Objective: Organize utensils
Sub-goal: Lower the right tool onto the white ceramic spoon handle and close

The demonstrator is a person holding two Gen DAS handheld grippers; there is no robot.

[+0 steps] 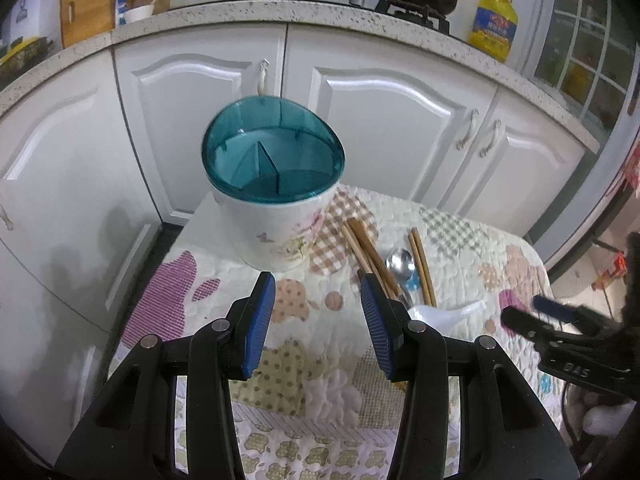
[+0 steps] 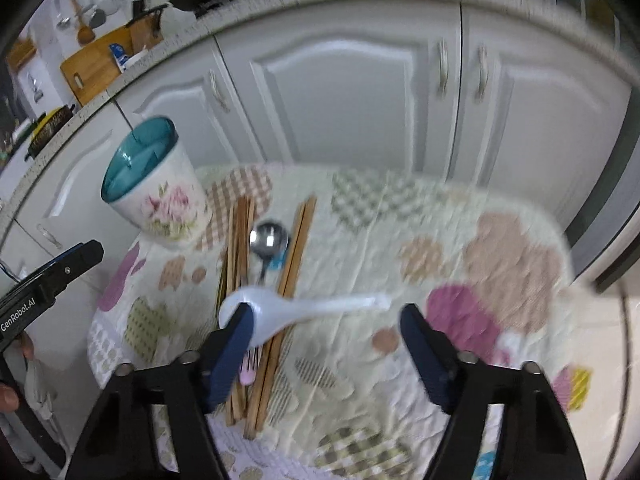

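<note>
Teal-rimmed white holder (image 1: 273,184) with a flower print, standing upright at the far left of the patchwork cloth (image 1: 312,376), at 12 o'clock from the left gripper (image 1: 318,292). Divided inside into compartments, all bare. Left gripper spread apart over the cloth, nothing between its blue pads (image 1: 260,322). Utensils in a loose pile at 1 o'clock: brown chopsticks (image 1: 370,254) side by side, a metal spoon (image 1: 400,261) between two bundles, a white plastic spoon (image 2: 304,309) lying crosswise over them. In the right wrist view, right gripper (image 2: 326,314) low over the cloth, jaws apart, white spoon's handle between them, not pinched; its bowl partly behind the left pad. Pink handle tip (image 2: 248,374) peeking out at 7 o'clock. Blurred picture.
</note>
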